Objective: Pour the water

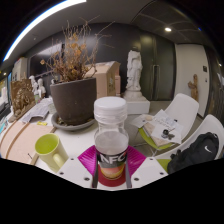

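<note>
the bottle [111, 140] stands upright, long axis vertical, white cap up. it is clear plastic with a red label bearing white letters, and a dark reddish tint shows low in it. it sits between the two fingers of the tongs [111, 172], whose magenta pads [88, 158] lie close at either side of its base; whether they press on it cannot be told. beyond and beside it on the white worktop [82, 140] stands a green cup [47, 148], apart from the bottle. farther back a dark pot with a dried plant [74, 92] rests on a saucer. a white statue [133, 72] stands behind.
</note>
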